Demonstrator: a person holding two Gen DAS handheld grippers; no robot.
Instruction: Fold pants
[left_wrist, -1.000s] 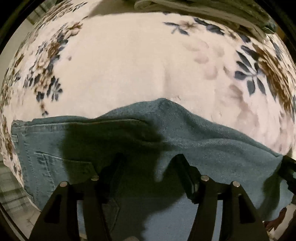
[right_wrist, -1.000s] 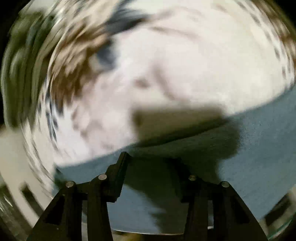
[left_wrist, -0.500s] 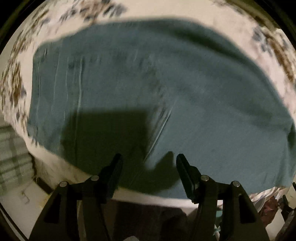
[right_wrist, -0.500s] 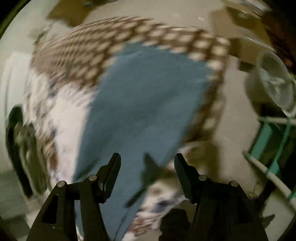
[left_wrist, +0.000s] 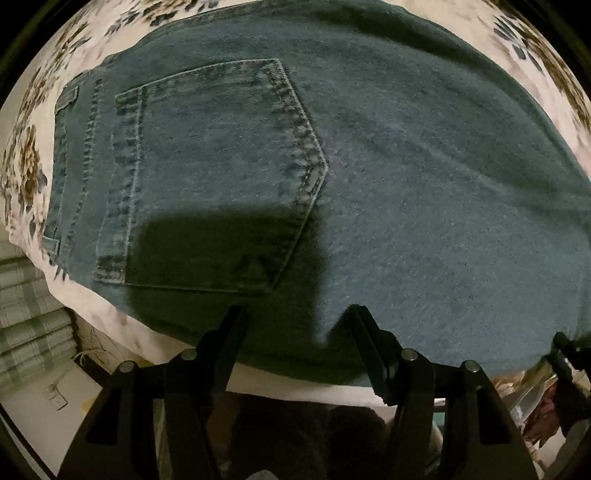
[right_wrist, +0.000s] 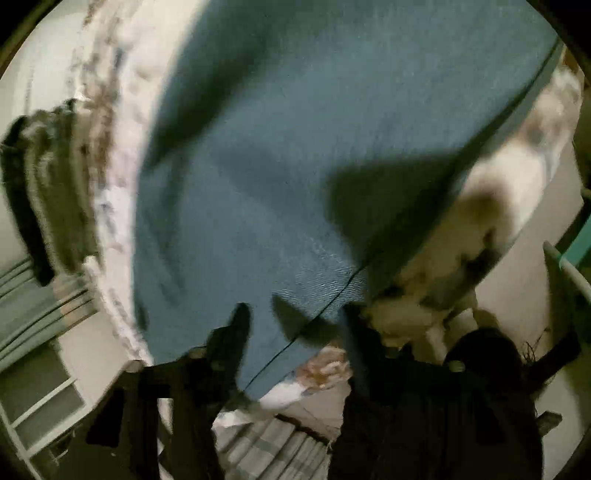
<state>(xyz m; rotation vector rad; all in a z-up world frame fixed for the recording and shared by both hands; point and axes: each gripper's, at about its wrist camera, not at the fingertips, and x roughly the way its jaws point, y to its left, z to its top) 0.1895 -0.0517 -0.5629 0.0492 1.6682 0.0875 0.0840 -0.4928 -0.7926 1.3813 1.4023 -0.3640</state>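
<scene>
Lying flat: jeans (left_wrist: 369, 177) spread on a floral blanket (left_wrist: 22, 173), filling most of the left wrist view ahead of the left claw (left_wrist: 295, 325).
Pocket: a stitched back pocket (left_wrist: 207, 177) faces up, ahead and to the left of that claw; the waistband edge sits further left.
Near edge: the denim's nearest edge runs just ahead of the left fingertips, with a strip of blanket showing under them.
Left claw: fingers spread wide, nothing between them, hovering over the jeans' near edge; its shadow falls on the pocket.
Right view: blurred; the jeans (right_wrist: 295, 147) stretch ahead, with a dark seam line running from between the fingers out toward the upper right.
Right claw (right_wrist: 295, 317): fingers apart, empty, over a corner of the denim; whether they touch the cloth cannot be told.
Surroundings: blanket (right_wrist: 122, 110) on both sides of the denim; a dark garment (right_wrist: 40, 184) lies far left of the right claw.
</scene>
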